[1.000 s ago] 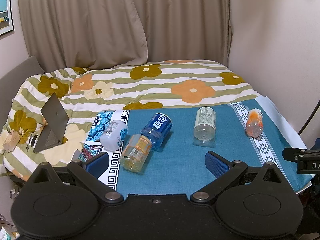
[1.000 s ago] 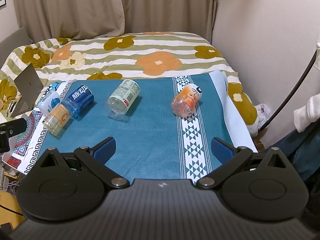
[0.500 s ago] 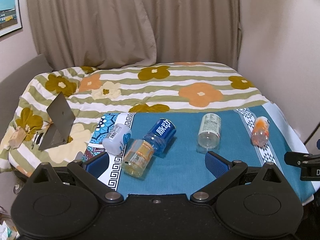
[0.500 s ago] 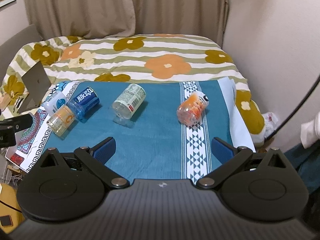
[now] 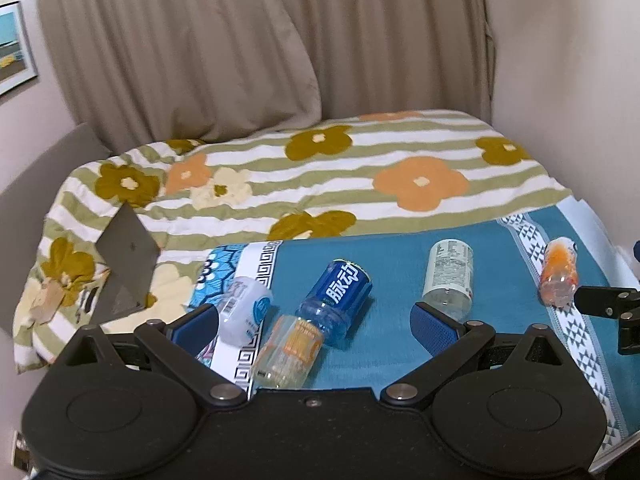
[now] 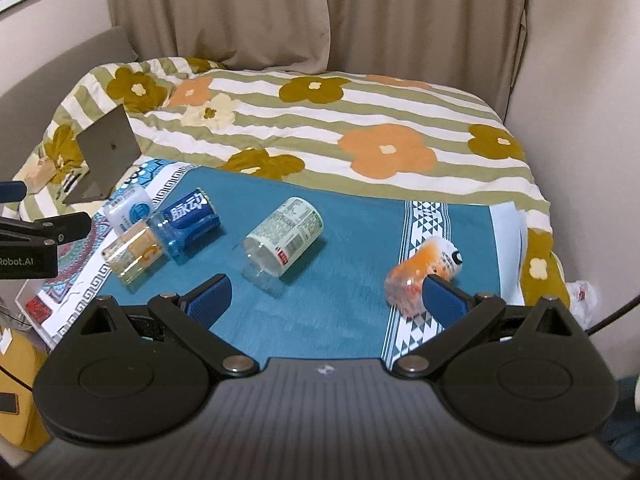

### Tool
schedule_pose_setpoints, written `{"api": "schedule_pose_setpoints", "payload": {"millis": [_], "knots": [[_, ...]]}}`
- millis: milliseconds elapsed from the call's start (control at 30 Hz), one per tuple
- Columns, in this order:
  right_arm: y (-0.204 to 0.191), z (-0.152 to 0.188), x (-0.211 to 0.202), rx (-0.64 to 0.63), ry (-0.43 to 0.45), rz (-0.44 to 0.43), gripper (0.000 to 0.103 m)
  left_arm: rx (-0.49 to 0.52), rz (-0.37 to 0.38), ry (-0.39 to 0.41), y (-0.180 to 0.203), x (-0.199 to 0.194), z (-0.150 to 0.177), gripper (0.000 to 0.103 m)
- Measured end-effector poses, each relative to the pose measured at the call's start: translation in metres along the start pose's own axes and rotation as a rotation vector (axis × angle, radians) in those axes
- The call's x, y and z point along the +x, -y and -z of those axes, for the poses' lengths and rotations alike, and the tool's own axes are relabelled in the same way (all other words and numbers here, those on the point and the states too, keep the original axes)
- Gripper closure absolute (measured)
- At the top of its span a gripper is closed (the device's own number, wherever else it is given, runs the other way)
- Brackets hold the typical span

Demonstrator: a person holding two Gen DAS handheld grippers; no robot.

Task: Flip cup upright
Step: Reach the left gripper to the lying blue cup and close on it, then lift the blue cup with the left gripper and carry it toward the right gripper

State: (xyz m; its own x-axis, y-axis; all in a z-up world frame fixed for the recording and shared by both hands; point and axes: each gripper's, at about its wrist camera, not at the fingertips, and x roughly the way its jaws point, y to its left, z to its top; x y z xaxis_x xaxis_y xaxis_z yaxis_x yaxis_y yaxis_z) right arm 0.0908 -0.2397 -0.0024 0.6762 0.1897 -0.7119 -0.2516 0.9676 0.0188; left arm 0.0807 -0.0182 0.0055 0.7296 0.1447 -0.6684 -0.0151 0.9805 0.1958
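The left gripper [image 5: 314, 326] hung low over the near left part of the teal cloth [image 5: 400, 280], its blue pads spread wide and holding nothing; the right gripper [image 6: 326, 294] hovered over the near right part of that cloth, likewise released, its right pad [image 6: 444, 300] just in front of the orange cup [image 6: 424, 270], though whether it touched I could not tell.

Five clear containers lay on their sides on the cloth, all apart from both grippers' grasp; at the left a white-labelled cup [image 5: 244, 310] lay across the patterned border, partly behind the left pad [image 5: 196, 328]; the blue-labelled cup [image 5: 338, 300] and the yellow-labelled cup [image 5: 288, 354] lay close together, the yellow one nearer the camera and seemingly touching the blue one's clear end; the pale green-labelled cup [image 6: 286, 238] lay alone near the middle, well apart from the rest.

The orange cup rested on the white triangle-patterned stripe [image 6: 424, 216] at the right, tipped over, its white end pointing away from the right wrist view; it was somewhat blurred.

Beyond the cloth spread a striped floral quilt [image 6: 320, 120], a grey folded stand [image 6: 106, 150] on its left side, and beige curtains [image 5: 240, 40] behind.
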Motion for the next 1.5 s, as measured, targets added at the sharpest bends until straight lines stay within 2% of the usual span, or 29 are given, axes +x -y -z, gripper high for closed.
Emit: {"api": "schedule_pose_setpoints", "payload": {"millis": [167,367,567,667,800,1000,1067,1133,1167,1500], "knots": [[-0.003,-0.008,0.026,0.03,-0.027,0.021,0.0,0.059,0.058,-0.05,-0.007,0.045,-0.014,0.0],[-0.008,-0.012,0.054,0.104,-0.078,0.044,0.0,0.116,0.166,-0.158,-0.009,0.108,-0.024,0.0],[-0.012,-0.013,0.084,0.174,-0.133,0.091,0.0,0.216,0.217,-0.268,-0.001,0.166,-0.029,0.0],[-0.013,-0.011,0.097,0.208,-0.16,0.114,0.0,0.246,0.231,-0.298,0.0,0.186,-0.028,0.0],[-0.012,-0.007,0.112,0.254,-0.191,0.135,0.0,0.289,0.256,-0.333,0.003,0.205,-0.025,0.001],[-0.012,-0.006,0.127,0.297,-0.218,0.151,0.0,0.321,0.284,-0.382,0.007,0.225,-0.022,0.01],[-0.011,-0.006,0.132,0.311,-0.226,0.154,0.0,0.327,0.292,-0.393,0.008,0.228,-0.02,0.016],[-0.01,-0.005,0.136,0.323,-0.233,0.155,0.0,0.327,0.3,-0.407,0.008,0.232,-0.02,0.029],[-0.01,-0.005,0.137,0.327,-0.236,0.156,0.0,0.327,0.299,-0.413,0.009,0.233,-0.02,0.032],[-0.01,-0.006,0.139,0.327,-0.244,0.151,0.0,0.282,0.318,-0.405,0.005,0.23,-0.027,0.034]]}}
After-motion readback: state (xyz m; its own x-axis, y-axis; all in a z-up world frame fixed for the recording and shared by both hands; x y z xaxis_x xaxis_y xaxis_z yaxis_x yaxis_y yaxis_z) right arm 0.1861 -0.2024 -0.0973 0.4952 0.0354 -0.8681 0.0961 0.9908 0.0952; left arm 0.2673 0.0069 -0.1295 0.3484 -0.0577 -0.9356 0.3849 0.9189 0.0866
